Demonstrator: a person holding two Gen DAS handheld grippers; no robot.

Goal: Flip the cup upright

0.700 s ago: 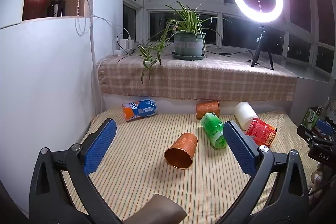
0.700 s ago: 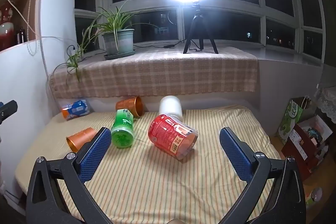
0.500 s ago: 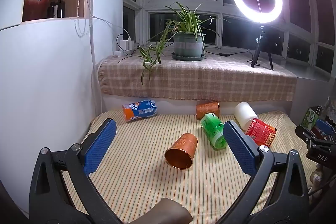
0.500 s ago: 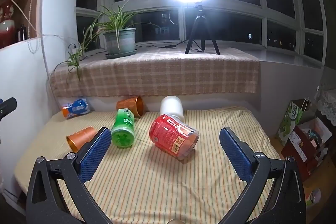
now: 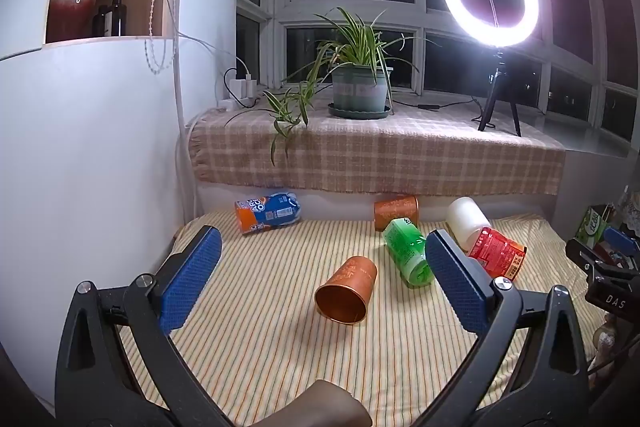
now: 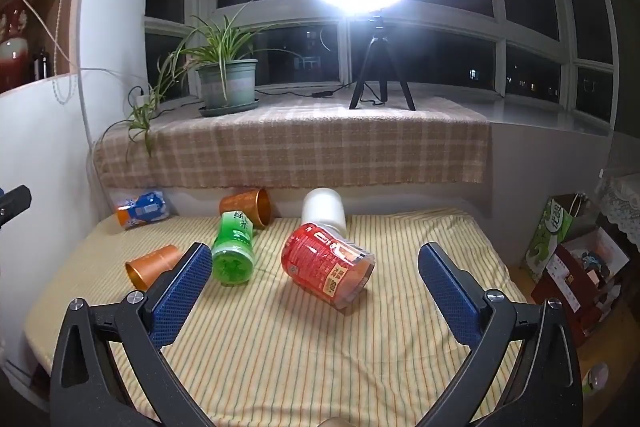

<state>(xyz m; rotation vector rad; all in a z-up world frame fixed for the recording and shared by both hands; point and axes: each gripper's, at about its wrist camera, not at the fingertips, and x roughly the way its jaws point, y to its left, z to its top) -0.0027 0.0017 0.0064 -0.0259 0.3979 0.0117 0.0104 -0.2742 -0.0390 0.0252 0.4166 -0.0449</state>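
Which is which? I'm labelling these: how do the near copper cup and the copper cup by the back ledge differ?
The near copper cup lies alone mid-cloth, mouth toward the left wrist camera; the back copper cup lies against the ledge, its mouth sideways. The green cup reaches up to the back one, whereas nothing touches the near one. Both are tipped on their sides.

Copper cup [image 5: 346, 295] [image 6: 153, 265] is tipped on its side on the striped cloth, open mouth faced toward the camera.

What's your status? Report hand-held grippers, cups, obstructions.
Left hand-held gripper open, empty, facing near copper cup. Right hand-held gripper open, empty, facing red cup. All cups on their sides. Green cup close beside copper one.
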